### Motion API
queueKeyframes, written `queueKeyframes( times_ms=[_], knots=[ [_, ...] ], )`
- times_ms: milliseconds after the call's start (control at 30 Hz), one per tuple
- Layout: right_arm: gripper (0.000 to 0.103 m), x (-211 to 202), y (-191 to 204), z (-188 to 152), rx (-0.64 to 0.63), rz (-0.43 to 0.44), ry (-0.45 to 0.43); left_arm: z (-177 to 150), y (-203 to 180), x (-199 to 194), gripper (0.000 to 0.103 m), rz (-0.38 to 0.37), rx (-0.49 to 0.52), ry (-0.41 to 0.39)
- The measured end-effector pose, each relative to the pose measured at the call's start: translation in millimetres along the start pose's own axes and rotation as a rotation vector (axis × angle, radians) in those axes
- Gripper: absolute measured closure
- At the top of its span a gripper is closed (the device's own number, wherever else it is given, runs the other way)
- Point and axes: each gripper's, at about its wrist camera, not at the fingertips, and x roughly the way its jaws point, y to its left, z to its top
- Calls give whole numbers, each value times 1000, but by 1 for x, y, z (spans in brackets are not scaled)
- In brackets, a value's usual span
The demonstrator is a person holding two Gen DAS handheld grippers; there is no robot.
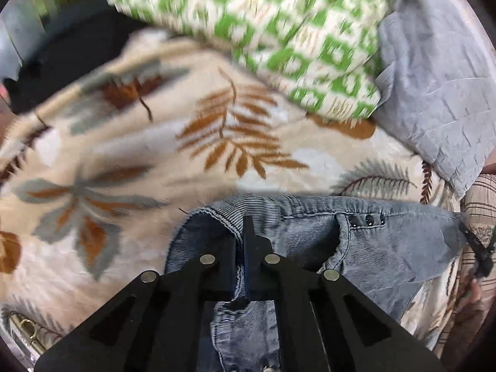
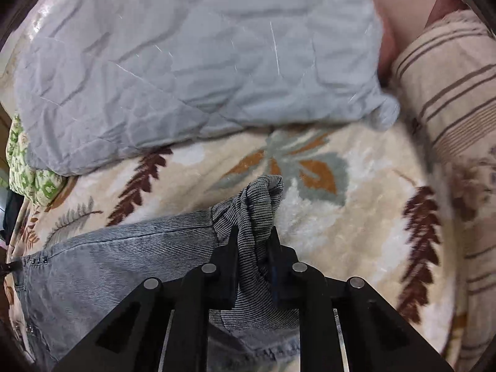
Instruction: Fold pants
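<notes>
The pants (image 1: 387, 241) hang stretched between my grippers over the blanket (image 1: 124, 155). My left gripper (image 1: 241, 232) has its fingers clamped on one waistband corner; my right gripper (image 2: 252, 238) pinches the bunched other corner. Behind lie a grey quilt (image 2: 186, 62) and what looks, through blur, like a green pillow (image 1: 248, 24).

Green pillow (image 1: 248, 31) motion-blurred, top cut off by the frame. Pants (image 1: 387, 248) legs run under left gripper (image 1: 240, 238), cut at bottom edge. Dark object (image 1: 71, 59) at left unidentifiable.
</notes>
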Motion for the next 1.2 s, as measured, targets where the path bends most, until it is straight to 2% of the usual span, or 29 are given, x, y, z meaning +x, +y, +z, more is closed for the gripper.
queueKeyframes(
  times_ms=[100,333,500,633,767,900,1200],
  knots=[
    [88,-28,2,-1,6,-7,-30,-11,0,-31,101,2,11,-84],
    [88,-106,-2,-25,15,-18,-98,-44,-2,-96,101,14,47,-217],
    [88,-160,-6,-67,10,-6,-136,-83,-1,-137,101,0,54,-280],
    [89,-198,-14,-116,3,2,-150,-120,6,-160,101,-26,48,-302],
    [89,-221,-25,-172,15,5,-145,-158,20,-171,101,-48,30,-299],
    [88,-237,-30,-221,17,0,-144,-192,33,-173,101,-68,20,-261],
    [88,-247,-24,-316,27,-13,-99,-253,59,-144,101,-80,9,-105]
  ],
)
